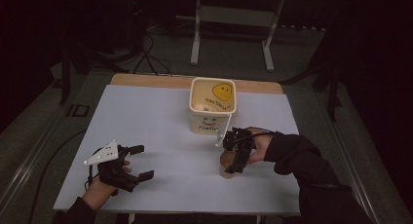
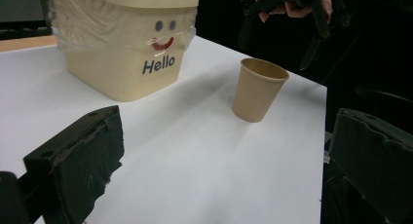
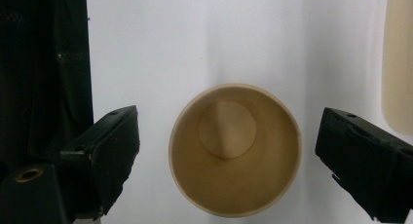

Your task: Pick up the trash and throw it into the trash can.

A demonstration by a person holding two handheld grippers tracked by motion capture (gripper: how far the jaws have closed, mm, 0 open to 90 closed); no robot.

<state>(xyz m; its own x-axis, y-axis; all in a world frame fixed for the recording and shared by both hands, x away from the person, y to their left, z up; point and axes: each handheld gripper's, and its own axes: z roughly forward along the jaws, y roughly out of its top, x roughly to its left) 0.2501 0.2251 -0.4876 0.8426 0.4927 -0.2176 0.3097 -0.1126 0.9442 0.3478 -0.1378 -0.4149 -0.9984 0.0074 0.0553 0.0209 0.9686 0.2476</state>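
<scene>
Status from my end: right gripper [image 1: 237, 153] hangs pointing down over the paper cup [image 1: 226, 166], jaws spread wide with nothing between them. In the right gripper view I'm looking straight down into the cup [image 3: 234, 156] — it's upright, nothing in it, and it sits between the two jaws with clear gaps on both sides, no contact. The jaws are spread wider than the cup's rim.

Cup stands on the white table [image 1: 160, 117], near the front edge on the right half, just in front of the cream bucket [image 1: 213, 107]. Cup and bucket are close but apart. From the left gripper view the cup [image 2: 257, 90] is to the right of the bucket [image 2: 124, 48], with bare table between them.

Bucket is square-ish, with a plastic bag lining it, a smiley face and "Hello" printed on the front wall, and a yellow smiley visible inside from the high view. A thin white handle [image 1: 224, 131] hangs off its front right corner, down toward the right gripper.

Left gripper [image 1: 139, 161] is low over the front left of the table, well apart from the cup — jaws also wide open, holding nothing. Its jaws point toward the bucket and the cup. I see the person's hand [image 1: 258, 146] behind the right gripper, in a dark sleeve.
</scene>
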